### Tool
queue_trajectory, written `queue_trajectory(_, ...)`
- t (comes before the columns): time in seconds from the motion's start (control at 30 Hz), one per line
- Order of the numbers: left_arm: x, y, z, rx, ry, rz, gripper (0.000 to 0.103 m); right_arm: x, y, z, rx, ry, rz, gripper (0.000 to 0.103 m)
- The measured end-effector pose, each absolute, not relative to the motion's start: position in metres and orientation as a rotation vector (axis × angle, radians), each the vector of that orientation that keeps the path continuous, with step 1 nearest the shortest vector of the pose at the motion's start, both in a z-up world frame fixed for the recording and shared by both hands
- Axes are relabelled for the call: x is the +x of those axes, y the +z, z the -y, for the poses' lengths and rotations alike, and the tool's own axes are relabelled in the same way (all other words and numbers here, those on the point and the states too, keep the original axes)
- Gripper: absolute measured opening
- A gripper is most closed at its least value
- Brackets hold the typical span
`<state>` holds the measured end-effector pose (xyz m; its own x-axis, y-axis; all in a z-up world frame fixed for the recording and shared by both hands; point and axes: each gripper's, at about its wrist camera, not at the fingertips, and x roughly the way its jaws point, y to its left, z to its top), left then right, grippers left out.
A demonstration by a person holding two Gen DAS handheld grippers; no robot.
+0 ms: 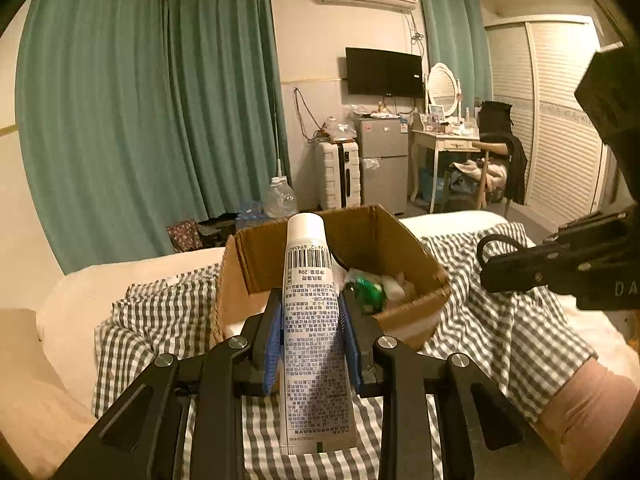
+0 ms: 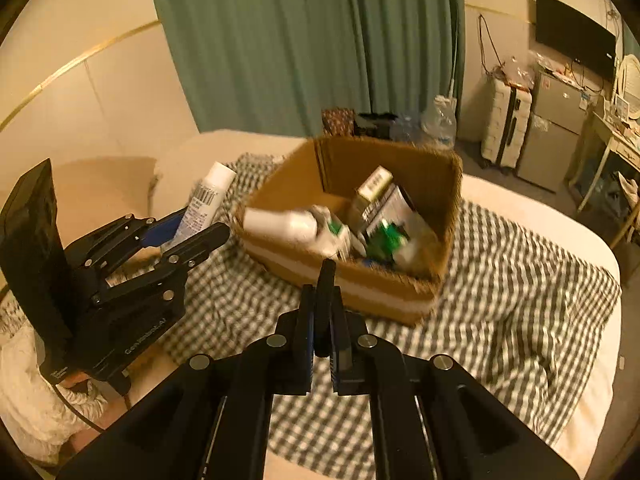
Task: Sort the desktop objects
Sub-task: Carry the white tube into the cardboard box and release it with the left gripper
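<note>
L gripper (image 1: 312, 320): clenched on a white tube (image 1: 310, 312), blue pads on both sides at mid-body, cap end pointing up and away; crimped end hangs toward the camera.
R gripper (image 2: 325, 320): clenched on a thin black item (image 2: 325, 280); in the left wrist view it shows looped handles, prob. scissors, can't be sure.
Box (image 1: 400, 320): open cardboard, sits on the gingham cloth (image 1: 500, 320) on the bed, centre of scene. Already holds a white bottle (image 2: 280, 222), a green-printed pack (image 2: 384, 240) and small cartons (image 2: 376, 184).
Where things are: tube is held off the cloth, near-left of the box and outside it, cap over the near wall as seen from the left wrist. Black item is on the near side of the box, just short of its near rim as seen from the right wrist.
Step (my read): carry both to the box and drop them in.
How to do it well: bring each item fully past the rim before letting go; lower into a free spot, e.g. the far-left corner, not onto the bottle. One hand at a time so the grippers don't bump. Tube's grip looks fine, no regrasp needed. Lay the black item flat, tip down, so it doesn't catch the flap.
Risk: box is light; a knock on the wall could slide it on the cloth.
</note>
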<state>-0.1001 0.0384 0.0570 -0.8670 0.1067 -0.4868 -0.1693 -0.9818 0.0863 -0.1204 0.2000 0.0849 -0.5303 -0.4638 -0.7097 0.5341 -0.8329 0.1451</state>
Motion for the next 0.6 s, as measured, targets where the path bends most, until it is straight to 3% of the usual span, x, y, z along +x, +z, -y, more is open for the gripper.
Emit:
queue_trajectory(0.23, -0.160, 0.053, -0.020, -0.842, 2.889, -0.103, 0.027, -0.171, 0.079, -0.180, 1.058, -2.343, -0.063, 0.005)
queue_trajectory(0.53, -0.230, -0.004, -0.014, -0.891, 2.873, -0.125, 0.028, -0.258, 0.021, -0.168, 1.140, -2.348, 0.055, 0.005)
queue_trajectory(0.57, -0.233, -0.009, -0.015, -0.896, 2.875, -0.137, 0.030, -0.262, 0.018, -0.168, 1.145, -2.354, 0.060, 0.006)
queue_trajectory(0.6, -0.237, -0.014, -0.016, -0.903, 2.874, -0.157, 0.037, -0.266, 0.013, -0.169, 1.151, -2.380, 0.056, 0.016)
